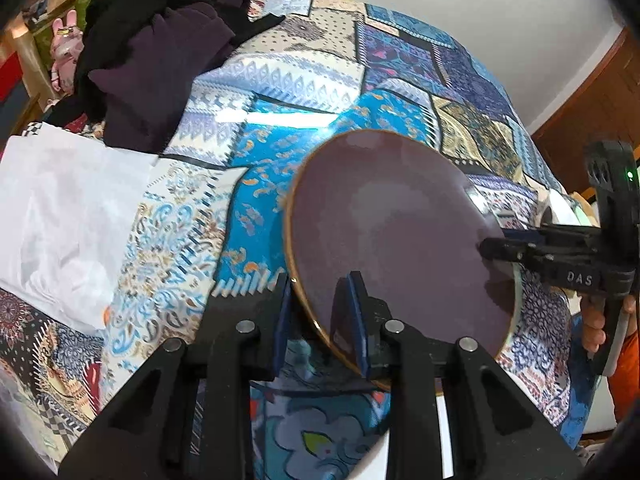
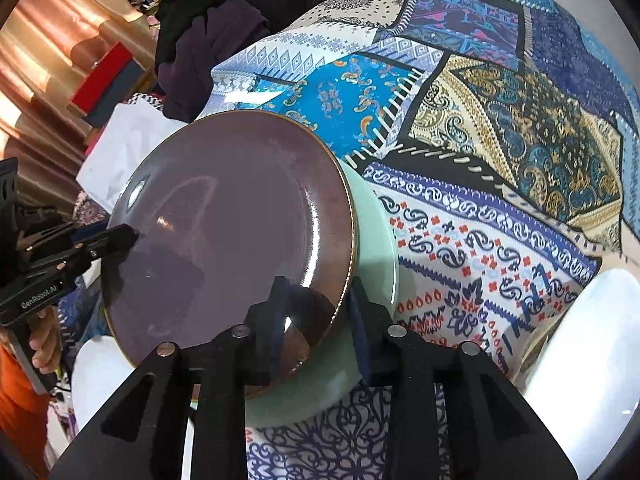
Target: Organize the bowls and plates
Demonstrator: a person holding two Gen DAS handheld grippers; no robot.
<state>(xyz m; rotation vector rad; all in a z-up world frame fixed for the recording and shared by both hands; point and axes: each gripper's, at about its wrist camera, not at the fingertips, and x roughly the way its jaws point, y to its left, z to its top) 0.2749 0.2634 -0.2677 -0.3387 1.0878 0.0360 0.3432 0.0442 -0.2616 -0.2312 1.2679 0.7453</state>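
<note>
A purple-brown plate [image 1: 400,240] with a gold rim is held tilted above the patterned tablecloth [image 1: 280,92]. My left gripper [image 1: 320,320] is shut on its near rim. My right gripper [image 2: 316,320] is shut on the opposite rim; the plate [image 2: 228,224] fills the middle of the right wrist view. A pale green plate [image 2: 376,240] lies just under and behind the purple one, between my right fingers too. The right gripper [image 1: 496,248] shows at the right in the left wrist view, the left gripper [image 2: 124,236] at the left in the right wrist view.
A pile of dark clothes [image 1: 152,52] lies at the table's far left. A white plastic bag [image 1: 60,216] lies on the left. White dishes sit at the right [image 2: 592,340] and near left [image 2: 92,376]. A white plate edge [image 1: 372,452] shows below.
</note>
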